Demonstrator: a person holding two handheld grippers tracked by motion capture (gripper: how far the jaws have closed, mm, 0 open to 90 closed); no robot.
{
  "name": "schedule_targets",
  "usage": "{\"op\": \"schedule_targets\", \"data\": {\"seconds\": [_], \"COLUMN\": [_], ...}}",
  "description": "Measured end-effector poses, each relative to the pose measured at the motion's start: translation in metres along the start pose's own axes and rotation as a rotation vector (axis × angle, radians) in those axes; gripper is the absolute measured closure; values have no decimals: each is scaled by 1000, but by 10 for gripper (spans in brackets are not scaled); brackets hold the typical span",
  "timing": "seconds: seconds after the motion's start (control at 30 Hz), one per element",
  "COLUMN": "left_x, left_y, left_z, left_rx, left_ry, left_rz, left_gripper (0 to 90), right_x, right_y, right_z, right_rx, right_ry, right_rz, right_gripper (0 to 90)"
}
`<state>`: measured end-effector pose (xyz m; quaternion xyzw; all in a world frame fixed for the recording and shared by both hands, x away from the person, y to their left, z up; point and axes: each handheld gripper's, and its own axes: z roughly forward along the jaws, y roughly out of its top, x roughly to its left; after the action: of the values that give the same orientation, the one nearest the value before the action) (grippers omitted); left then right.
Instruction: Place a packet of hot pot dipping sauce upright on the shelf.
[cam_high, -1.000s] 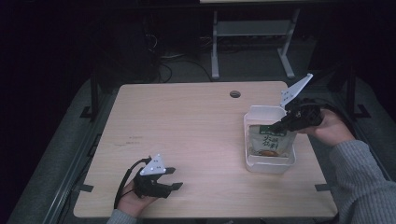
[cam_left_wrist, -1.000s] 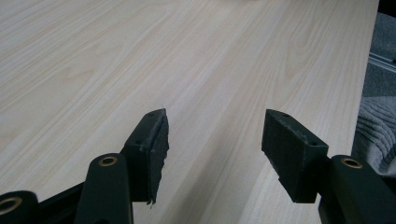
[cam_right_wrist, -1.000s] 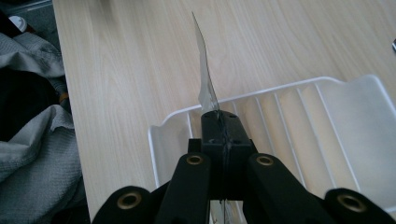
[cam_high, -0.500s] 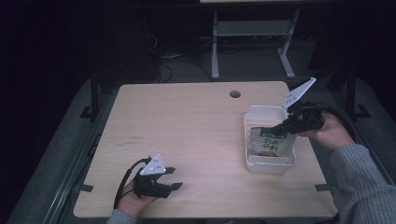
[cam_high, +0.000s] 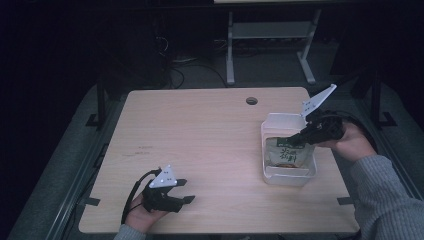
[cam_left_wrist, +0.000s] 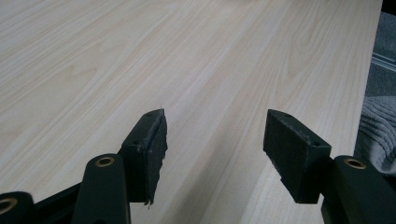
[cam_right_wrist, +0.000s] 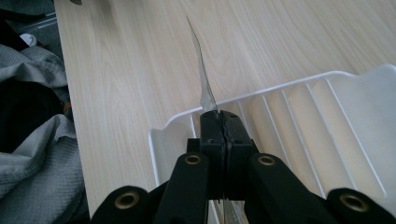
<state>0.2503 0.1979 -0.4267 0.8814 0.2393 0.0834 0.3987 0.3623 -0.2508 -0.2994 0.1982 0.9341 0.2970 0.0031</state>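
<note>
Right tongs (cam_high: 298, 139) are clamping the top edge of the snack packet (cam_high: 287, 154), jaws pressed together on the thin film, which is showing edge-on in the right gripper view as a sliver (cam_right_wrist: 203, 79) rising from between the pads. I am holding the packet upright inside the white plastic bin (cam_high: 272, 174), which is sitting at the right side of the surface (cam_high: 210, 130); its lower end is hanging down below my grip, apparently at or near the bin floor, though contact I cannot confirm. Long axis is running roughly vertical, so the coming move, as I judge it, is turning on lowering or releasing straight down into the bin. Packet is looking flat, green-and-tan, with dark printed characters. Left tongs (cam_high: 186, 192) are resting well apart from the bin at the near left edge, jaws standing open with nothing between them.
</note>
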Motion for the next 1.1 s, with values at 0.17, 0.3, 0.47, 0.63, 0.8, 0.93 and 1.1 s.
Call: {"op": "schedule_targets", "data": {"seconds": [0.17, 0.3, 0.47, 0.63, 0.8, 0.93, 1.1], "left_x": [0, 1, 1, 1, 1, 1, 1], "left_y": [0, 0, 0, 0, 0, 0, 0], "left_z": [0, 0, 0, -1, -1, 0, -1], "left_rx": [4, 4, 3, 0, 0, 3, 2], "left_ry": [0, 2, 3, 2, 4, 3, 3], "left_rz": [2, 1, 2, 2, -1, 1, 0], "left_gripper": [385, 383, 382, 381, 378, 377, 374], "right_x": [0, -1, -1, -1, -3, -3, -1], "right_y": [-2, -3, -5, -8, -13, -15, -17], "right_z": [-1, -1, -1, -3, -2, -2, -3], "right_rx": [-5, -13, -17, -22, -36, -50, -57], "right_ry": [2, 2, 5, 1, 1, 5, -1], "right_rz": [7, 9, 15, 19, 33, 44, 37], "right_gripper": [881, 881, 881, 881, 881, 881, 858]}}
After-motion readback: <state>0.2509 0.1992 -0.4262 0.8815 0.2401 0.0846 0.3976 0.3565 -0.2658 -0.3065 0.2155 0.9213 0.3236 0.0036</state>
